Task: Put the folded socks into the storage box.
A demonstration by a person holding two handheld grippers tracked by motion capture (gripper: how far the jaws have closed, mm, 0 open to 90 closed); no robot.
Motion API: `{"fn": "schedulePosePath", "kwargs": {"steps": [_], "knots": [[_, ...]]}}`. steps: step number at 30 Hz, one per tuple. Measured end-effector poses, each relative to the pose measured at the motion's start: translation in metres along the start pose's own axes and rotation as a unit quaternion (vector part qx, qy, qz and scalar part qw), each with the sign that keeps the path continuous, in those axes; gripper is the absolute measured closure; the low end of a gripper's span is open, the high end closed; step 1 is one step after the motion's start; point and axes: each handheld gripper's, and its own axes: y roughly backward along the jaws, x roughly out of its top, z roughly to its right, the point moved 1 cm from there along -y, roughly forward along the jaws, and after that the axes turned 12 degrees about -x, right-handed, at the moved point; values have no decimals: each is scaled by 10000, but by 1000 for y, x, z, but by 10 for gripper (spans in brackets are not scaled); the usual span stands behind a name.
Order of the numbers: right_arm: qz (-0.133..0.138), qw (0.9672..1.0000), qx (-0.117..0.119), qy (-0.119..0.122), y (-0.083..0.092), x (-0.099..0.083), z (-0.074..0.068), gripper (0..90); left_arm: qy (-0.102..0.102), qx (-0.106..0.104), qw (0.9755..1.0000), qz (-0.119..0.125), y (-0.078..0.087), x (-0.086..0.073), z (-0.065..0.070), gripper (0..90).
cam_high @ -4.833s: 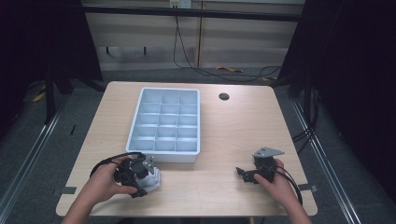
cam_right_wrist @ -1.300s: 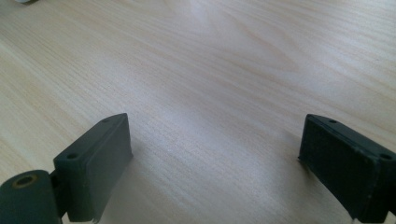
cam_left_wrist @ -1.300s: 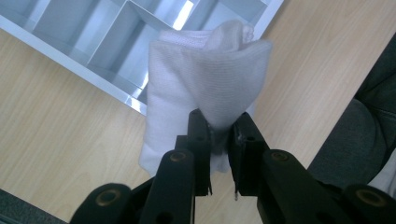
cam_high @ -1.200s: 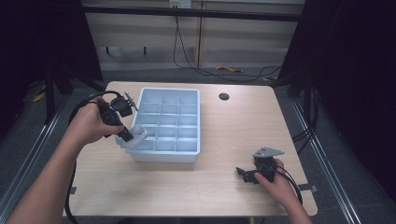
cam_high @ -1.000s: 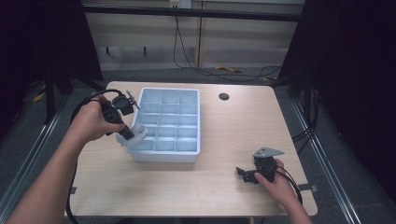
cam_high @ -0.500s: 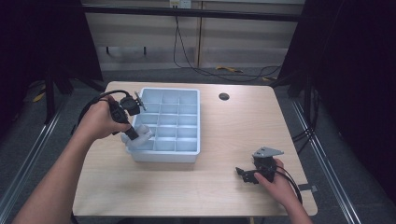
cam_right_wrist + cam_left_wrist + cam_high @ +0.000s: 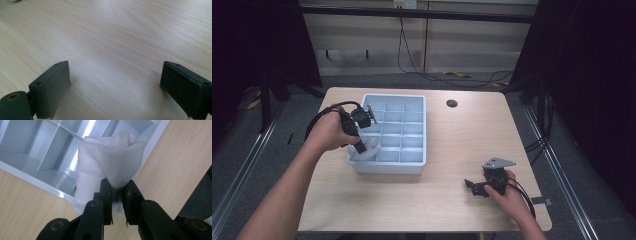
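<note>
Over the near left corner of the grey divided tray [image 7: 413, 162], my left gripper [image 7: 117, 192] pinches a white rolled cloth [image 7: 110, 162], jaws narrow and clamped on its near end. From above, my hand and the gripper body cover much of the cloth [image 7: 366, 149], so only its pale lower part shows at the corner compartment; whether it touches the tray floor I cannot tell. Its long axis seems to run away from the jaws, slanting down into the tray, far end over the dividers. My right gripper [image 7: 115, 90] rests on the wooden table [image 7: 462, 135], jaws spread wide, nothing between them.
</note>
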Motion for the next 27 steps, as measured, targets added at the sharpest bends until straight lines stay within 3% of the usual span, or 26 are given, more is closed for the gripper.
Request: {"fn": "schedulePosePath", "kwargs": {"steps": [2, 12, 27], "knots": [[0, 10000, 0, 0, 0, 0, 0, 82, 5, -84, 9999, -70, -4, -1, -2, 794], [-1, 10000, 2, 2, 0, 0, 0, 83, 35, -26, 9999, -166, -10, 3, -3, 795], [0, 10000, 2, 2, 0, 0, 0, 82, 168, -84, 9997, -156, -17, 3, -9, 800]]}}
